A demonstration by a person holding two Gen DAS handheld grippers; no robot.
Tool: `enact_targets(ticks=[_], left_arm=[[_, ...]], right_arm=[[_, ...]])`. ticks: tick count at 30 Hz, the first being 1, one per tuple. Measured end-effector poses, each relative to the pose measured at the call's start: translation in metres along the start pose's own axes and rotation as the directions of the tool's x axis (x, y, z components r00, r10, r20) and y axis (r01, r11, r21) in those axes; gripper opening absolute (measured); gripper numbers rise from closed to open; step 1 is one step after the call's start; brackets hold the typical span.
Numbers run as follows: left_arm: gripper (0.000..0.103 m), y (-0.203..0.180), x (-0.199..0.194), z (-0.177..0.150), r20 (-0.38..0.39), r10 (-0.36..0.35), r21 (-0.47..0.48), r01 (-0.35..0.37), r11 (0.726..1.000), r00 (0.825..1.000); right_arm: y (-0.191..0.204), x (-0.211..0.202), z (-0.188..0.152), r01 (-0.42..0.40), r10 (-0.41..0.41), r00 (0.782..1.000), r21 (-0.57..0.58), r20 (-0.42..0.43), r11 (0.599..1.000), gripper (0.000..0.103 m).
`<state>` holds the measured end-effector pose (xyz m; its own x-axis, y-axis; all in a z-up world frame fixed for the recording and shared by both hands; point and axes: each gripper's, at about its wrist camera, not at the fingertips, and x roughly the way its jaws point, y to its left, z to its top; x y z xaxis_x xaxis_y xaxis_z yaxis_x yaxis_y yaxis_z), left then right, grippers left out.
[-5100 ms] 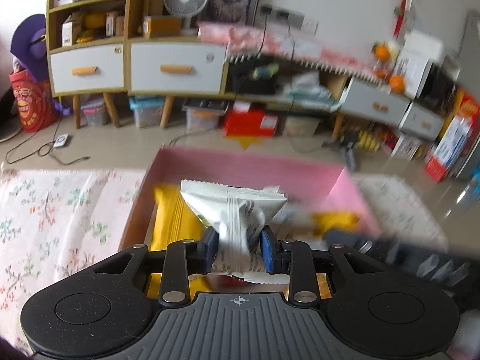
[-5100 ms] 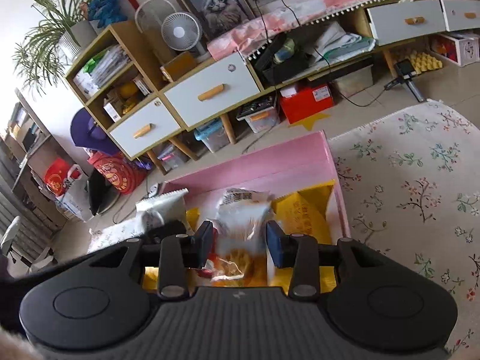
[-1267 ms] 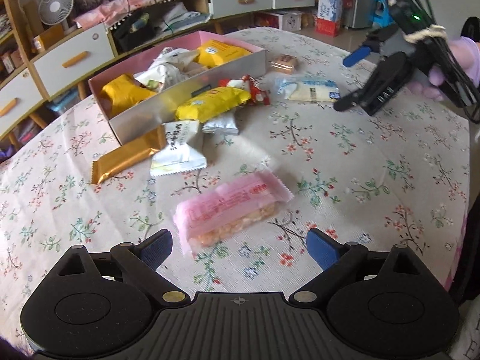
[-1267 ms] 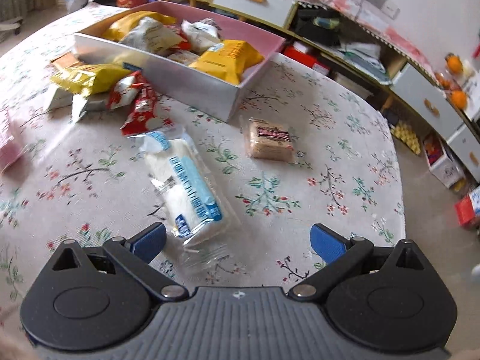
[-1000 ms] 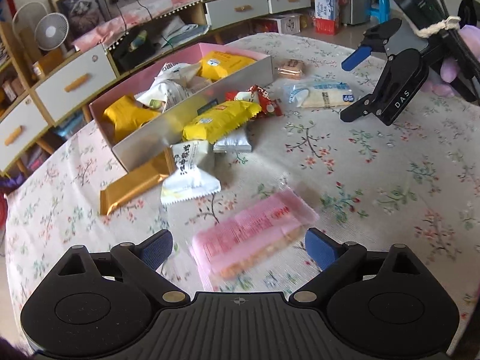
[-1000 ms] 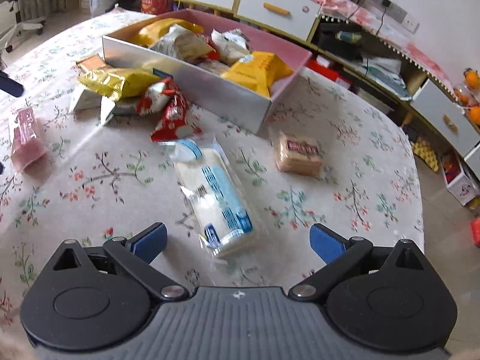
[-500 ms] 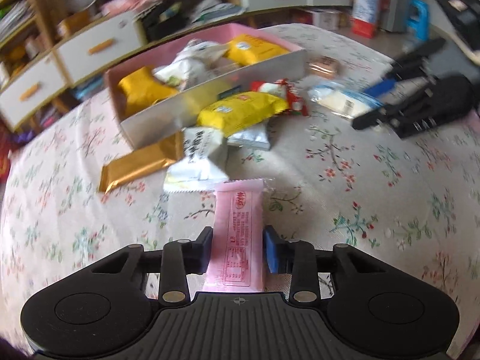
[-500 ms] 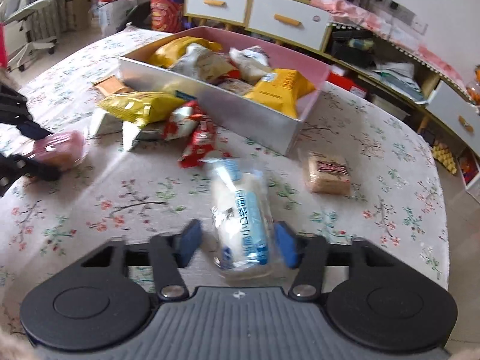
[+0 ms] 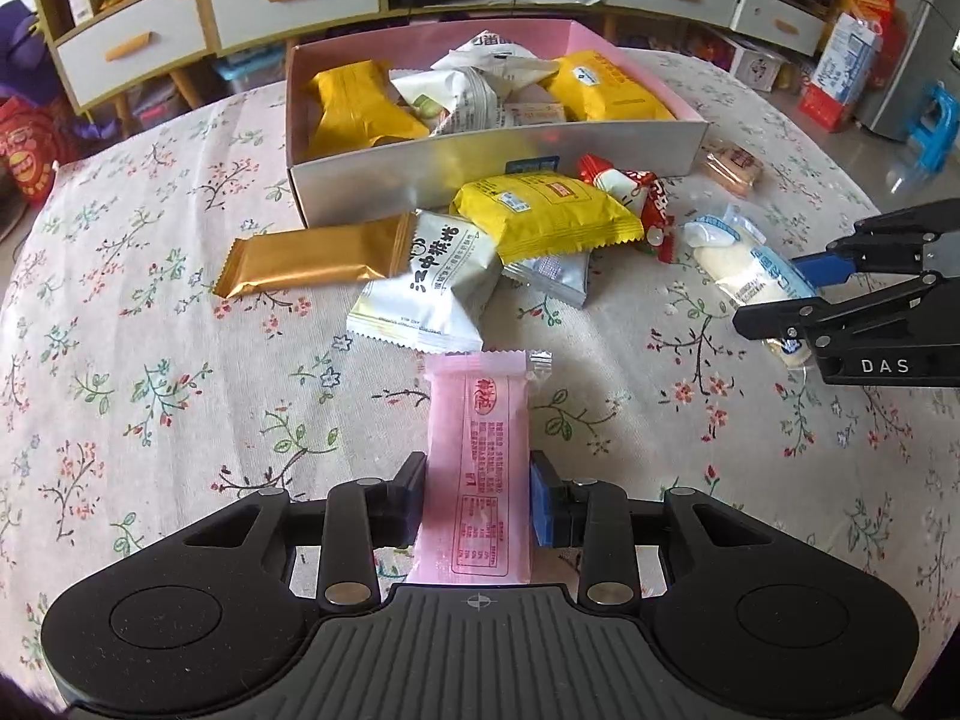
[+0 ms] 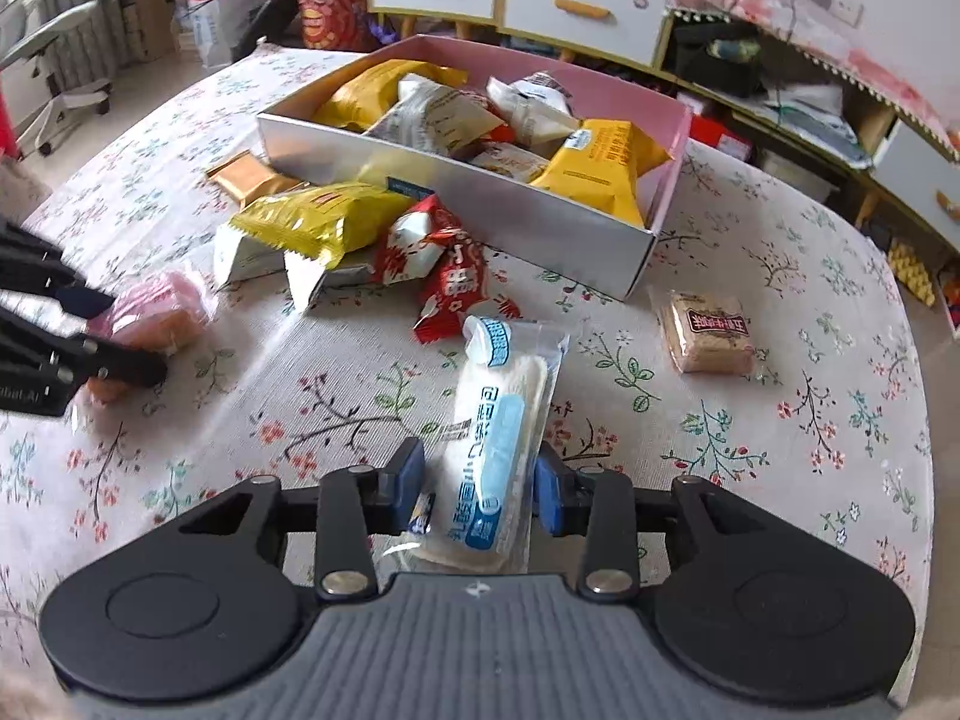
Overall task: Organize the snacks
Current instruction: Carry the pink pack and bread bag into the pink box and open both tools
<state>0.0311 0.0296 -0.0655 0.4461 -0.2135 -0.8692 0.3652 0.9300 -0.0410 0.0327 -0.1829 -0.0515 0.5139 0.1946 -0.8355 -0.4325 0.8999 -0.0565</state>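
Observation:
My left gripper [image 9: 478, 480] is shut on a pink snack packet [image 9: 480, 420] that points away from me over the floral tablecloth. The jaws of my right gripper [image 10: 478, 474] are closing, and its pads press a white and blue bread packet [image 10: 498, 414] between them. In the left wrist view the right gripper [image 9: 780, 294] sits at the right edge over the same bread packet [image 9: 744, 270]. At the left edge of the right wrist view, the left gripper [image 10: 129, 333] holds the pink packet [image 10: 156, 312]. Beyond both stands a pink box [image 9: 498, 162] holding several snacks.
Loose snacks lie in front of the box: a gold bar [image 9: 312, 261], a white packet [image 9: 432, 288], a yellow packet [image 9: 540, 222], red packets [image 9: 636, 192] and a brown biscuit pack [image 10: 708, 330]. Cabinets and floor clutter stand beyond the round table's edge.
Both grippers went from wide open to closed, the left on the pink packet and the right on the bread packet. The left wrist rolled, so the pink packet now lies lengthwise between its fingers.

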Motion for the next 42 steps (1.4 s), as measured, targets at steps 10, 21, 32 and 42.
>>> enact_targets(ticks=[10,21,32,42], left_arm=[[0.029,0.001,-0.002,0.012,-0.010,-0.028,-0.105,0.027,0.994,1.000],[0.029,0.008,-0.025,0.023,0.061,-0.047,-0.162,0.056,0.985,0.997],[0.029,0.013,-0.040,0.056,0.176,-0.052,-0.245,0.095,0.965,0.983],[0.029,0.024,-0.031,0.090,0.298,-0.058,-0.398,0.179,0.900,0.953]], right_arm=[[0.007,0.000,0.012,0.015,-0.014,0.999,0.035,-0.029,0.999,0.018],[-0.009,-0.013,0.019,0.004,0.000,1.000,0.145,-0.022,0.989,0.017],[-0.022,-0.021,0.044,-0.042,0.027,0.998,0.287,0.054,0.957,0.016],[-0.043,-0.009,0.068,-0.156,0.078,0.980,0.470,0.181,0.869,0.016]])
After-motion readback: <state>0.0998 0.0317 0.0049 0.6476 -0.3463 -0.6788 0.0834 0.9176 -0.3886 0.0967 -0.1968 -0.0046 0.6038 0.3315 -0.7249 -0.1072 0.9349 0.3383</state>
